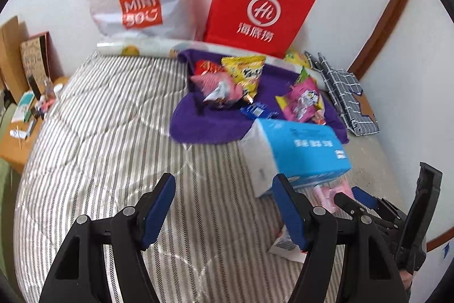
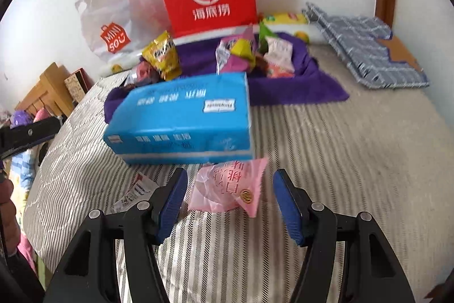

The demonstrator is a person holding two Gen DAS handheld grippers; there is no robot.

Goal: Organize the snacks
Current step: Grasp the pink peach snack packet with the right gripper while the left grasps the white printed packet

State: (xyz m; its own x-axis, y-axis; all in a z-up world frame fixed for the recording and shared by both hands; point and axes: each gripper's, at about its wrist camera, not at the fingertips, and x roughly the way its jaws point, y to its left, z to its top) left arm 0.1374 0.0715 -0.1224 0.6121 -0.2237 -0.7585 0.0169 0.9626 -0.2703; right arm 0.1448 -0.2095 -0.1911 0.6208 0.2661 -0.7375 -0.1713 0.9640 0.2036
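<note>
Reaching step: right gripper (image 2: 229,206) released, its fingers straddling the pink packet (image 2: 227,189); left gripper (image 1: 224,209) released, empty. Next, I judge: close on it.

Bare striped quilt (image 1: 113,132) is seen ahead of and between the left fingers (image 1: 159,206). Ahead of the right fingers (image 2: 173,203), passage is blocked by a blue box (image 2: 181,118); a pink packet (image 2: 227,186) lies between them.
</note>
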